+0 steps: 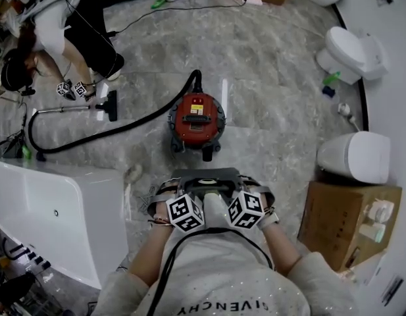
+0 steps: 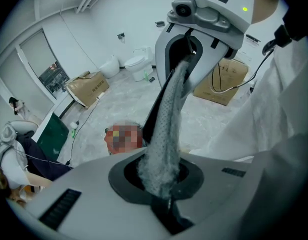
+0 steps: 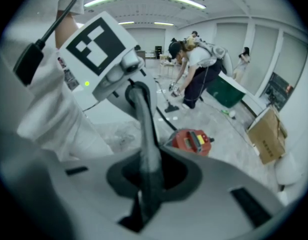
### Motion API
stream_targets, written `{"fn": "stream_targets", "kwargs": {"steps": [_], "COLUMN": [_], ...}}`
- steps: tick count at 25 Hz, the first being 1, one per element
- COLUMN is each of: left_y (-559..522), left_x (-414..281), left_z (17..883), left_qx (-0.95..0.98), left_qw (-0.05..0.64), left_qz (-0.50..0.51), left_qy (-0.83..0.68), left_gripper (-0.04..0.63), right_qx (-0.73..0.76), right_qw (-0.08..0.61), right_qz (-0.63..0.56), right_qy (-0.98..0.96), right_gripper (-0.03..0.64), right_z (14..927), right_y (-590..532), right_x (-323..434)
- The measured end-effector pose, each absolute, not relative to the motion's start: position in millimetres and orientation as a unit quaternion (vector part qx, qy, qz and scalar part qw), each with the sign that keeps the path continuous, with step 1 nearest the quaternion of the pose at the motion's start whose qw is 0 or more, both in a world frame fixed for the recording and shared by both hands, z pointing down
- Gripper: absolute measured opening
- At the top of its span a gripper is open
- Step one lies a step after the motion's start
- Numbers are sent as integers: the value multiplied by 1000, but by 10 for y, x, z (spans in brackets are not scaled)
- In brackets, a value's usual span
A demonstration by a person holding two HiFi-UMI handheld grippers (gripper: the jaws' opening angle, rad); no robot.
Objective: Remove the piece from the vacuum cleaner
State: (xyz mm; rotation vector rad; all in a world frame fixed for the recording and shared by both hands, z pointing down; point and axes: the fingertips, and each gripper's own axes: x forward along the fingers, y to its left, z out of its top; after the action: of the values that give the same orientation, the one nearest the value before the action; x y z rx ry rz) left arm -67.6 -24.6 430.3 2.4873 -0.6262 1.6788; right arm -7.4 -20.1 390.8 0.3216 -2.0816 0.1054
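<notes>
Close in front of the person's chest, well above the marble floor [image 1: 275, 64], the removed piece [image 1: 204, 178] hangs stretched between the two grippers. It is a grey mesh filter cloth with a darker collar, held apart from the red canister vacuum cleaner [image 1: 197, 118], which sits on the floor just beyond it. The left gripper [image 2: 166, 206] is clenched on one end of the cloth, which runs up as a taut, speckled band toward the other tool. The right gripper [image 3: 141, 209] pinches the opposite end, where the fabric looks darker and folded. I judge the piece light, limp and somewhat dusty. It would sag or slip if either pinch loosened, so a firm hold near the stiffer collar edge seems the safest place. The black hose [image 1: 124, 127] trails off to the left.
</notes>
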Motion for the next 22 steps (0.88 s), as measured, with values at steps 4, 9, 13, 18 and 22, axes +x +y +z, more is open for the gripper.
{"fn": "stream_targets", "kwargs": {"steps": [4,9,13,18,22], "left_y": [-275,-259,-279,-298,-333], "left_x": [-704,-720,-738,-795,-852], "left_z": [4156,4001,3883,3733,3637], "left_qx": [813,816,818,824,824], "left_qw": [43,41,42,50,53], "left_qz": [541,537,534,527,524], "left_qy": [-210,-207,-207,-203,-209], "left_gripper": [44,44,44,44,44], "right_qx": [134,133,129,121,122], "right_qw": [488,483,483,472,464], "right_qz": [39,38,30,28,24], "right_qy": [-862,-865,-866,-873,-877], "right_gripper": [47,47,46,46,46], "right_z": [3751,3582,3447,3281,3174], "right_y": [-218,-217,-238,-249,-279], "right_x": [-102,-129,-141,-217,-273]}}
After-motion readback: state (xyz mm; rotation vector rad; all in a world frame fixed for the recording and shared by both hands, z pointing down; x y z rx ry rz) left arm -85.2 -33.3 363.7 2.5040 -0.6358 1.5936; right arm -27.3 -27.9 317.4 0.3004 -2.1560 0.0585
